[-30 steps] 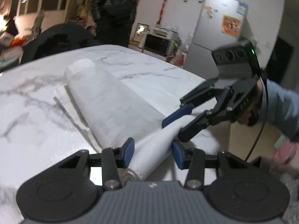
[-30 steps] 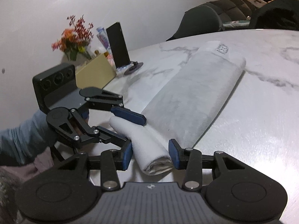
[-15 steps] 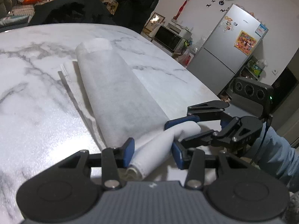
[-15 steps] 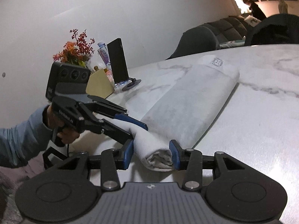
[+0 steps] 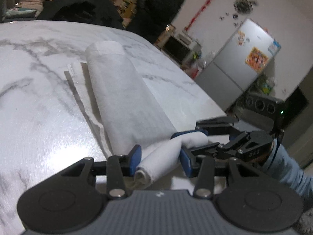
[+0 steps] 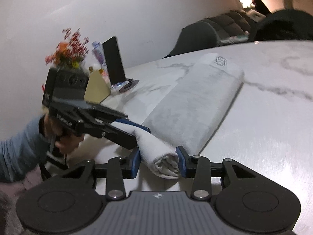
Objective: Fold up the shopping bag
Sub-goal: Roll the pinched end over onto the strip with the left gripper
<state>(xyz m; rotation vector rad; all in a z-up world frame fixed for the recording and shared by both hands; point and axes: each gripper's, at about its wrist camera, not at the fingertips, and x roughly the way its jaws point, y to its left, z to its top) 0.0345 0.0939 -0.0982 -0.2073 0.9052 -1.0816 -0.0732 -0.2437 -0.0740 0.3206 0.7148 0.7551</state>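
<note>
Marble-patterned tabletop (image 5: 35,101), white with grey veins, carries everything.
Shopping bag (image 5: 121,98): pale fabric, folded into a long narrow strip lying lengthwise on the tabletop, its near end rolled up at the edge. Right wrist view alone shows a printed square mark at its far end.
Refrigerator (image 5: 244,66): silver, stickers on its door; left wrist view only.
Left tool (image 5: 158,157): blue pads pressed against one end of the roll, gripping it.
Right tool (image 6: 158,161): blue pads clamped on the opposite end of the roll.
Flower arrangement (image 6: 68,51), dark phone on a stand (image 6: 114,62): right wrist view only.
</note>
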